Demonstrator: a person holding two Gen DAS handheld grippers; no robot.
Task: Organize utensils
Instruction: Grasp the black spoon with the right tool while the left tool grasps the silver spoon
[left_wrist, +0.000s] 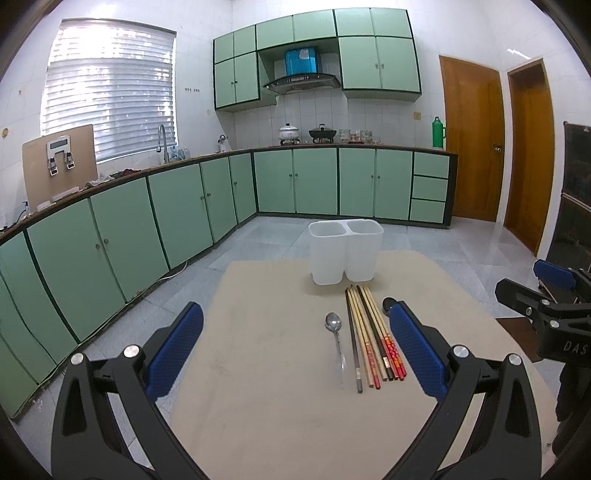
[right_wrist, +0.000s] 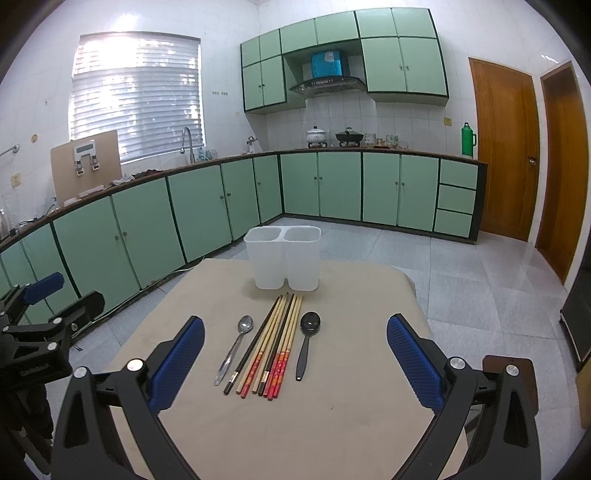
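Between the right gripper's (right_wrist: 295, 363) spread jaws lie the chopsticks (right_wrist: 271, 350), the steel spoon (right_wrist: 236, 347) toward the left jaw and the black spoon (right_wrist: 306, 341) toward the right, all flat on the worktop (right_wrist: 351, 424). Beyond the tips stands the white 2-compartment holder (right_wrist: 282, 256), seemingly empty. The left gripper (left_wrist: 295, 354) also hangs spread and holds nothing. A good first pick, I judge, is 1 spoon by its handle, jaws square across it, then lowered upright into 1 compartment. From the left wrist, the right jaw hides most of the black spoon (left_wrist: 387, 305). Chopstick count is unclear.
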